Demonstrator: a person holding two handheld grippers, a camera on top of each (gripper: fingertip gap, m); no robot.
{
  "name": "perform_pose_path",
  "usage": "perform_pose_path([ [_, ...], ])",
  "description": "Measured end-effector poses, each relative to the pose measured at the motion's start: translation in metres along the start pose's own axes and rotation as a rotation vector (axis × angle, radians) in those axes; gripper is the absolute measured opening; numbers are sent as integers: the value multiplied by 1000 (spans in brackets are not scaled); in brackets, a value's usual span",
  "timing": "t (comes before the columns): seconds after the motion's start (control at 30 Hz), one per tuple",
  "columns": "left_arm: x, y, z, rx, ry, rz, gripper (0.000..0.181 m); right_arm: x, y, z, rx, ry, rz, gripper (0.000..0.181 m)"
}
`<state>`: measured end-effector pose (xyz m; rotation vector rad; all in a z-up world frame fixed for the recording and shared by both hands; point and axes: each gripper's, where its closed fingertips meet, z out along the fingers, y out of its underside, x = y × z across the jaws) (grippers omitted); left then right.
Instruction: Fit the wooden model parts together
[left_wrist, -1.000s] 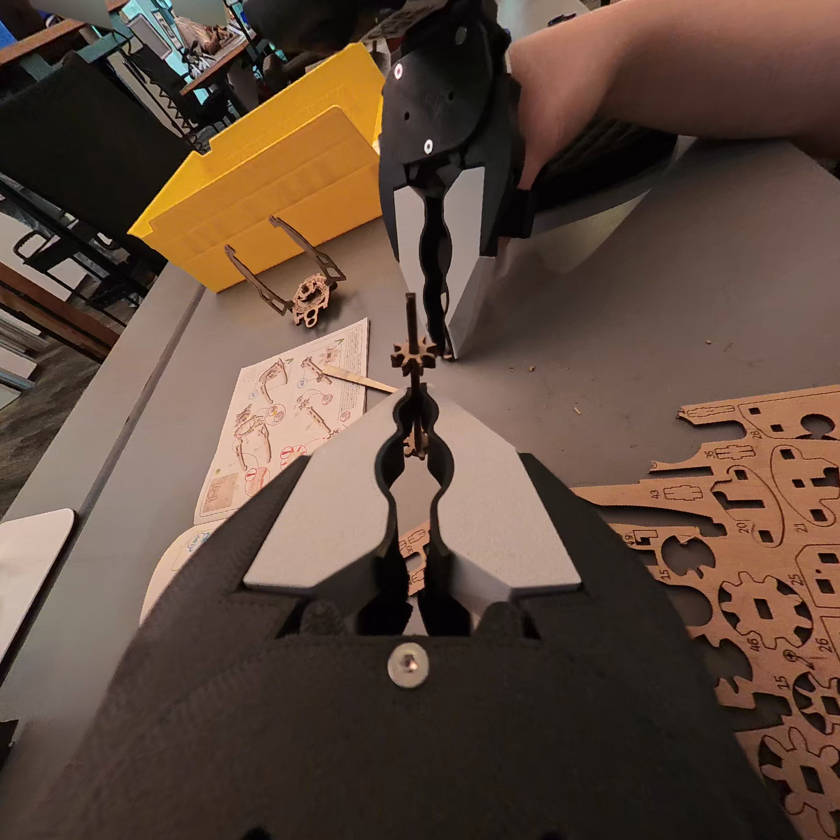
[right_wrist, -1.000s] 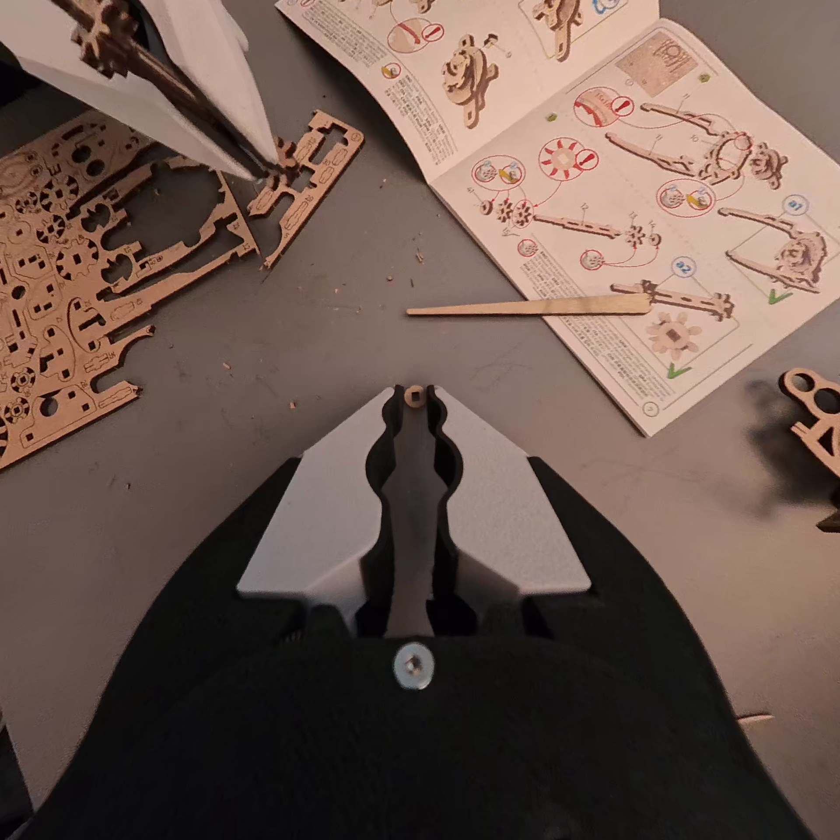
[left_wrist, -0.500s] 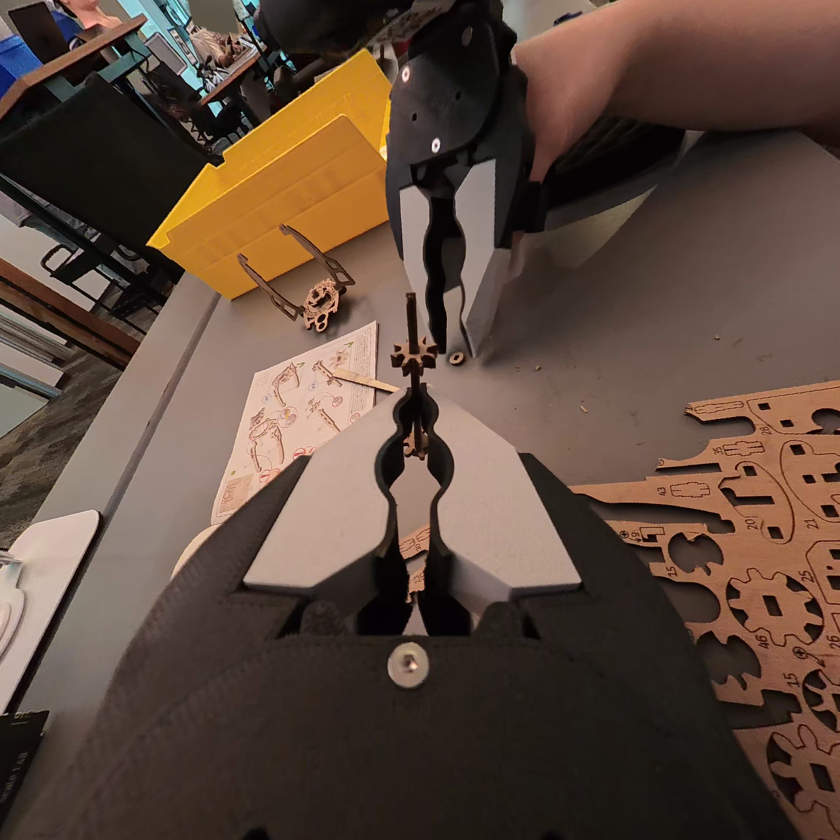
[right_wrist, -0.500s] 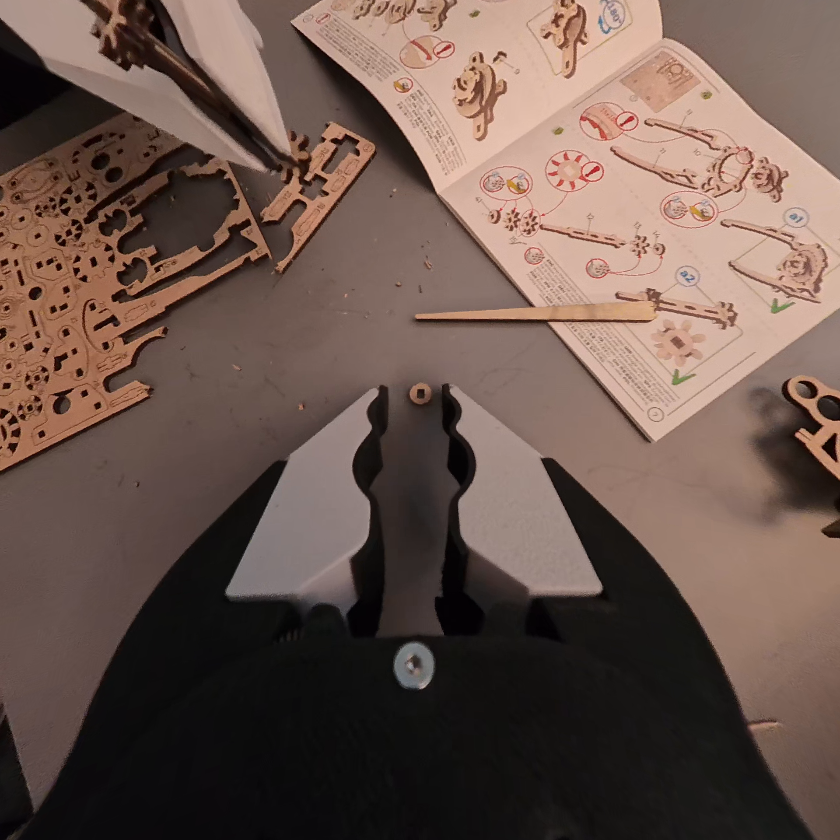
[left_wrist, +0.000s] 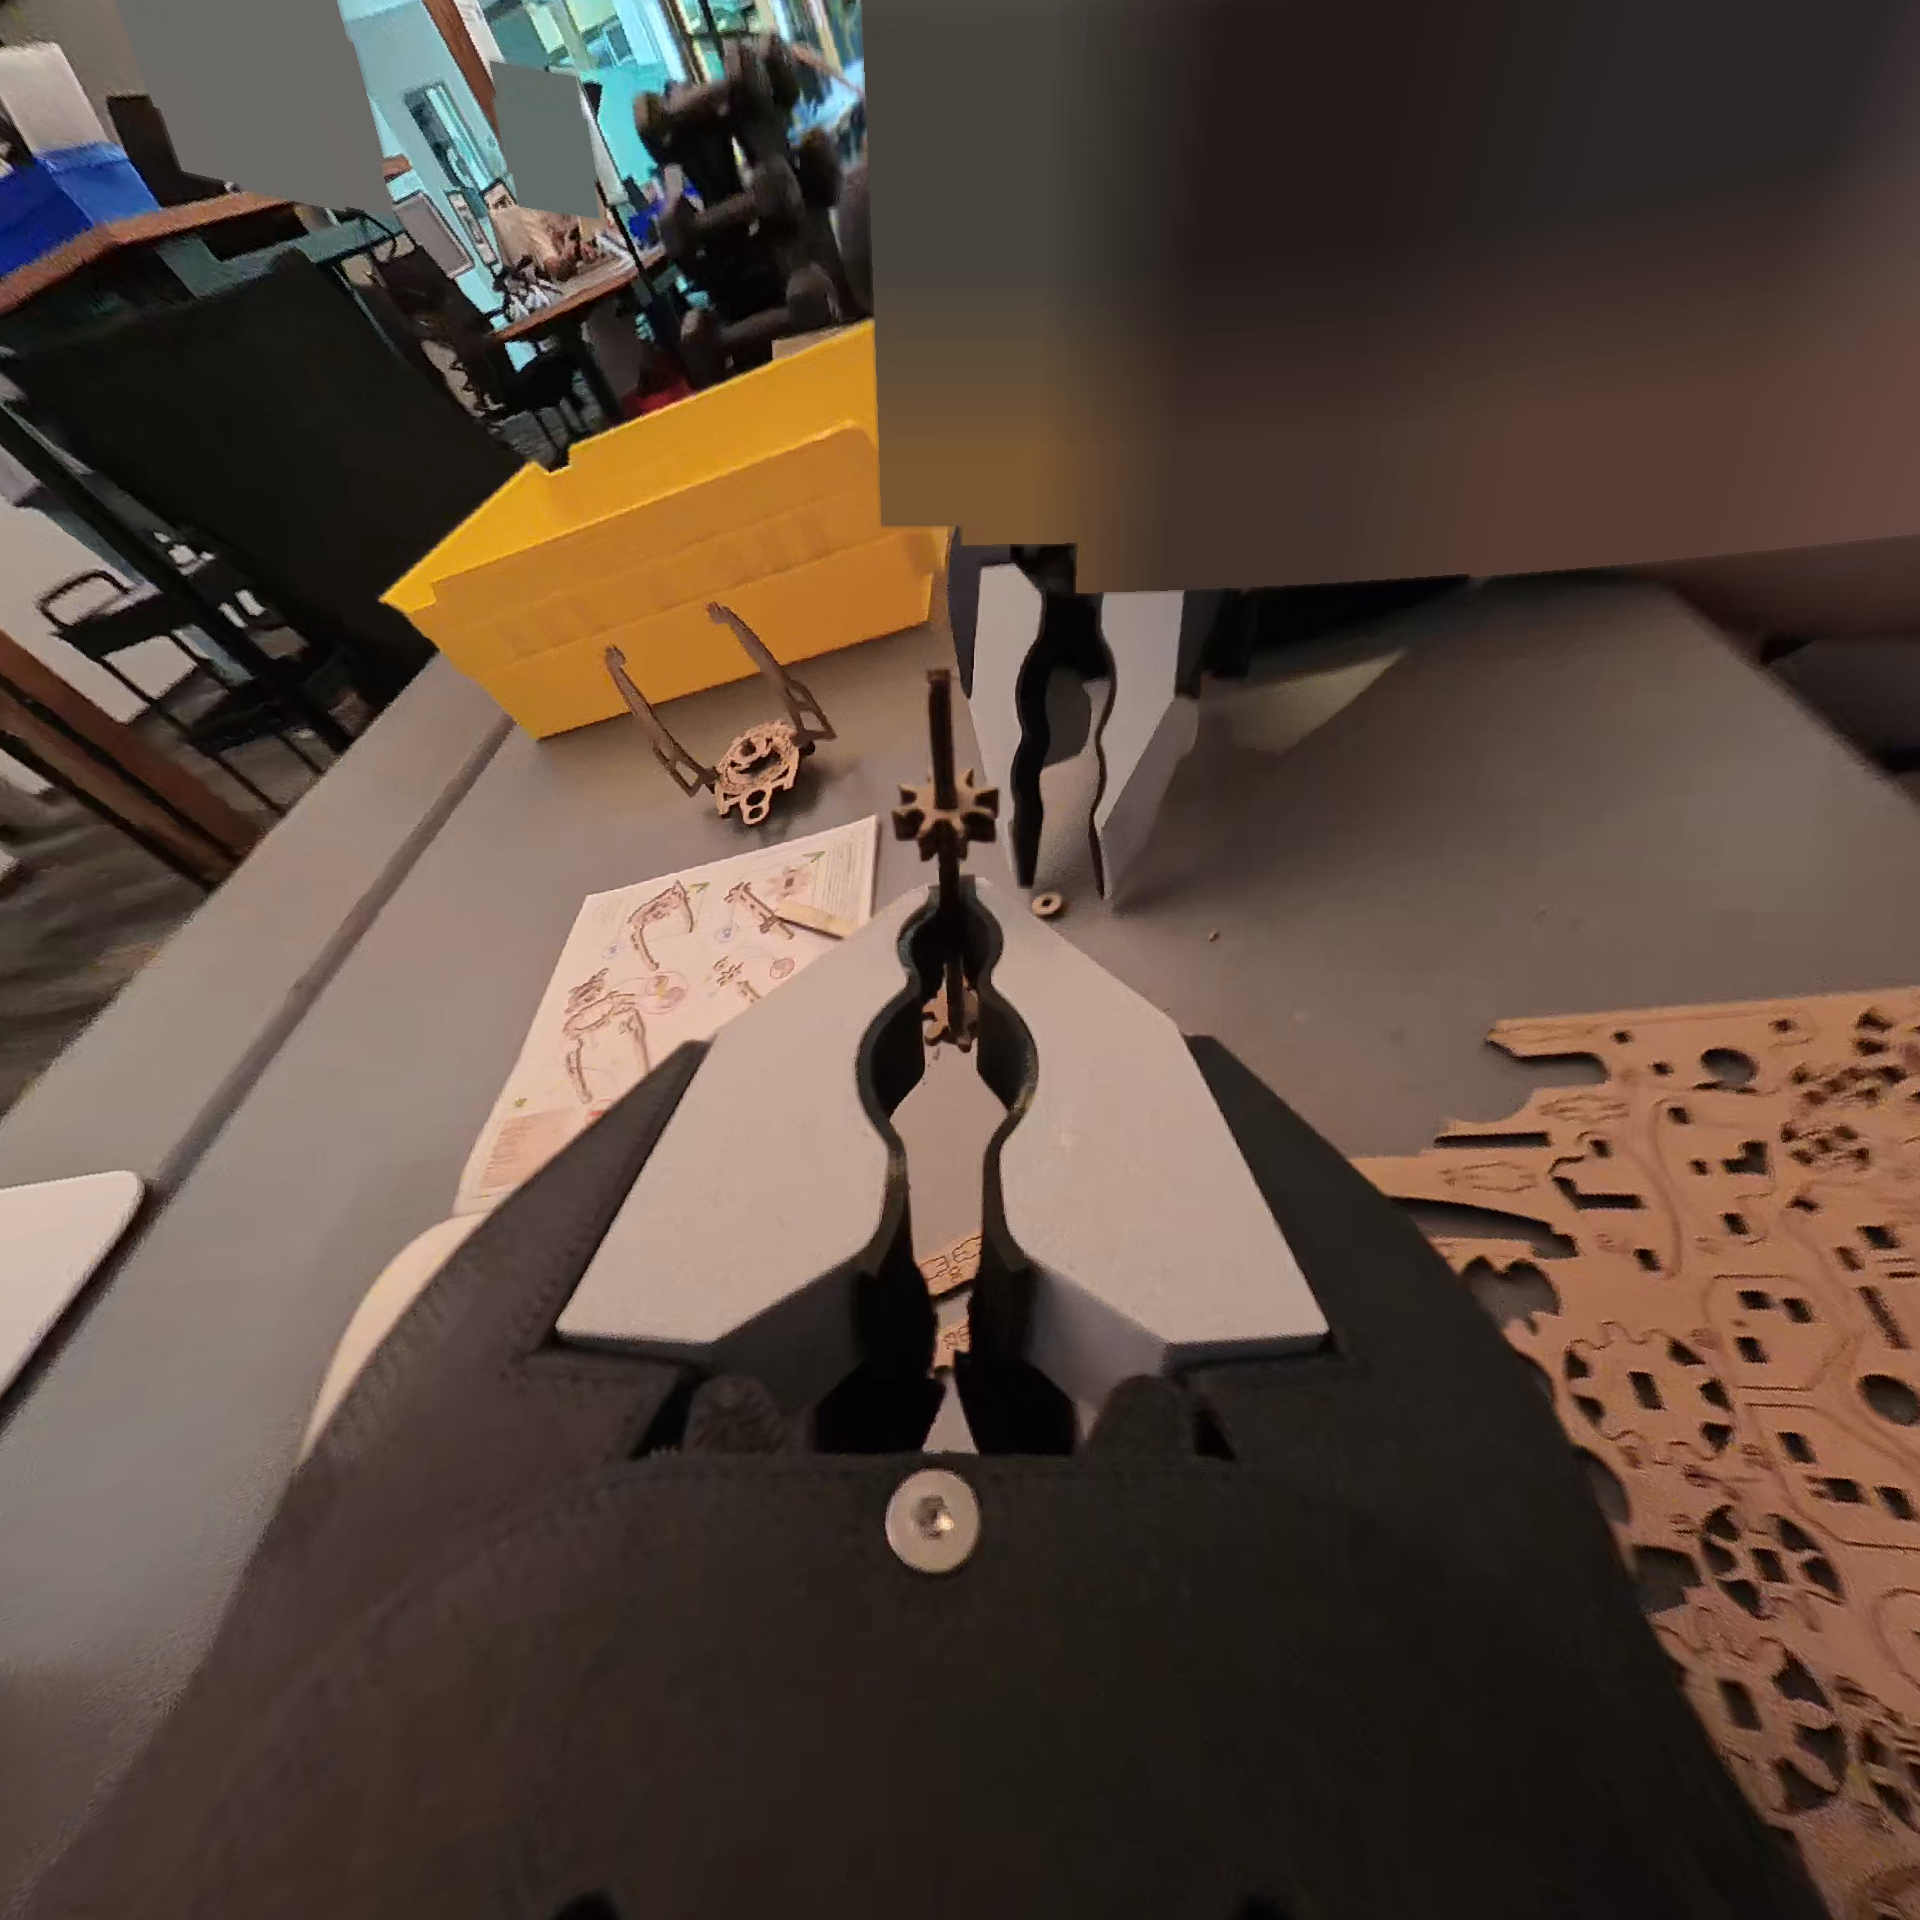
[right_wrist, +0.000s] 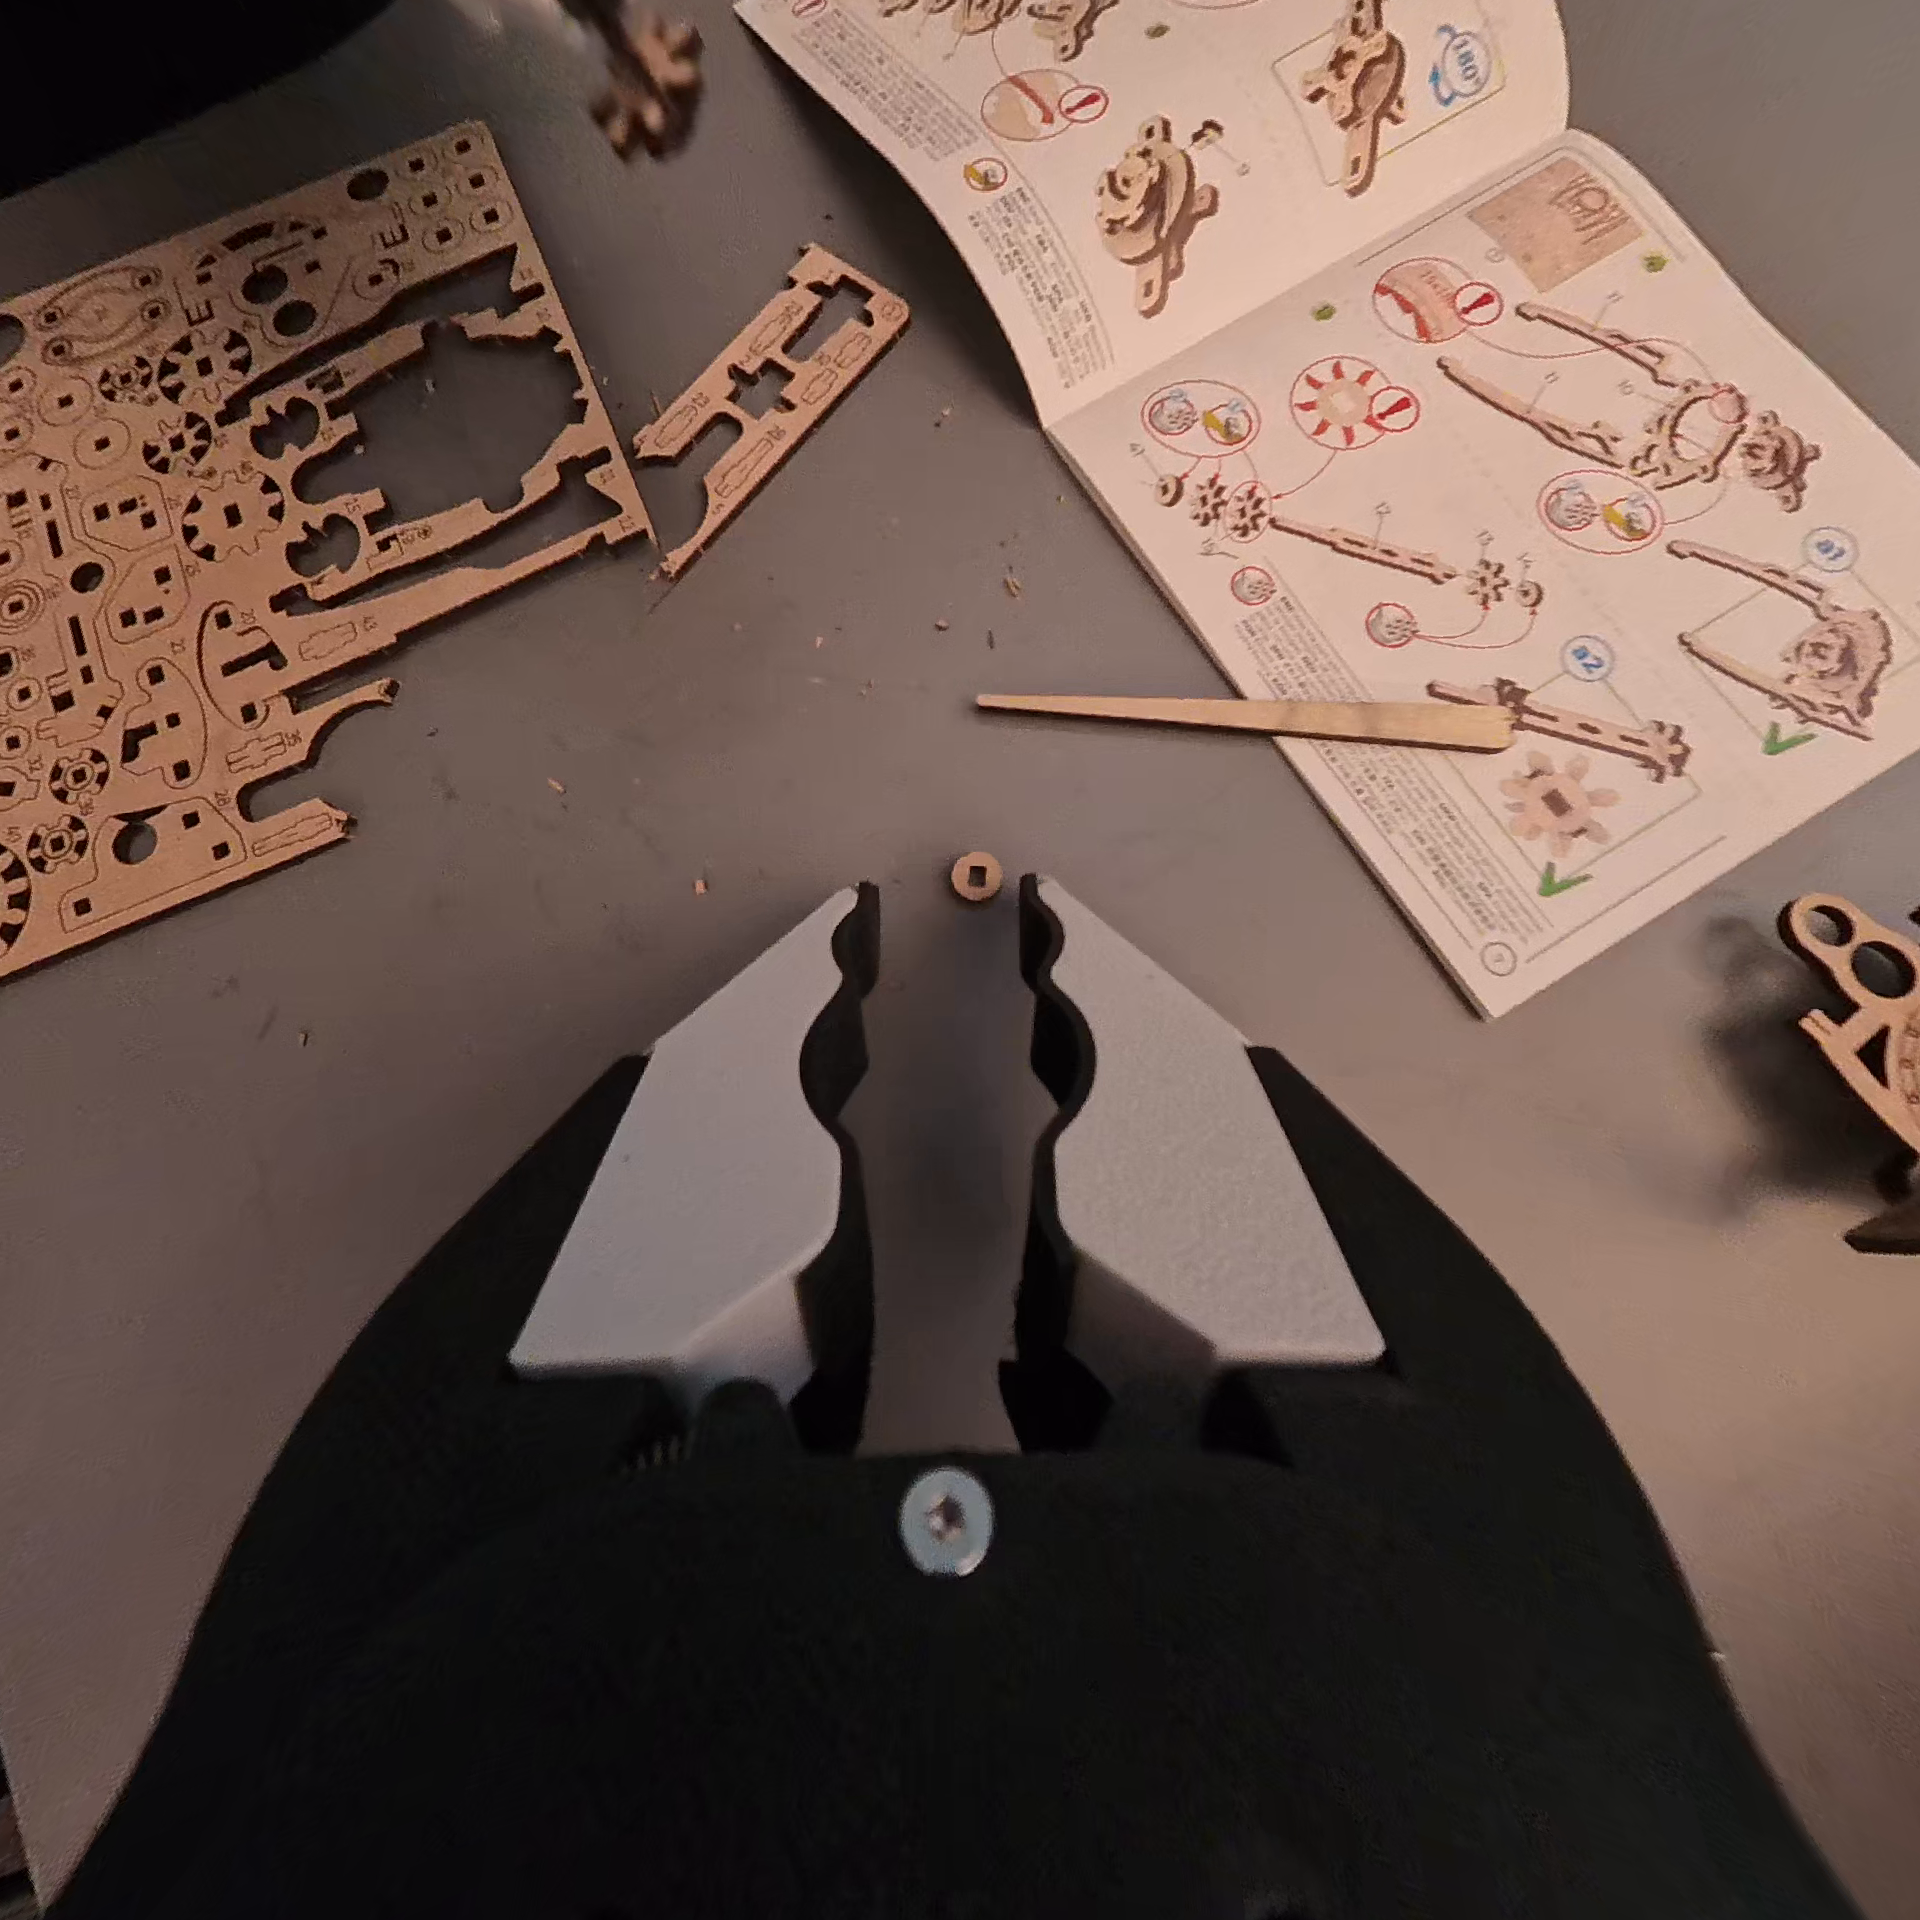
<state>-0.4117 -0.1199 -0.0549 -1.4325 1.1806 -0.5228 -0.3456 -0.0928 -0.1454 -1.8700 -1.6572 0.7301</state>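
My left gripper (left_wrist: 948, 902) is shut on a thin wooden axle (left_wrist: 940, 727) that stands up from its tips with a small gear (left_wrist: 945, 821) on it. The gear shows blurred at the top of the right wrist view (right_wrist: 644, 83). My right gripper (right_wrist: 948, 894) is open, pointing down at the grey table. A small wooden ring (right_wrist: 977, 880) lies flat on the table between its fingertips, nearer the right one. In the left wrist view the right gripper (left_wrist: 1060, 888) stands just behind the axle, with the ring (left_wrist: 1047, 903) at its tips.
An open instruction booklet (right_wrist: 1455, 416) lies beyond the ring, a flat wooden pick (right_wrist: 1247, 717) across its edge. A punched parts sheet (right_wrist: 208, 520) and a broken-off strip (right_wrist: 769, 395) lie left. A part-built model (left_wrist: 753, 764) stands before a yellow bin (left_wrist: 665, 592). The tips of one gripper are about 12 cm away from the tips of the other.
My right gripper has opened and let go of the wooden ring, which now lies on the table. My left gripper with the axle has moved out of the right wrist view, apart from the gear.
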Motion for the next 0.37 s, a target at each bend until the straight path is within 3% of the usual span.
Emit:
perform_pose_path([
  [0.2,-6,-21,-17,154,98,-218,0,1,-3,0,23,-10,38,26],
  [0.37,-10,-25,-22,187,93,-241,0,1,-1,1,10,-4,23,26],
])
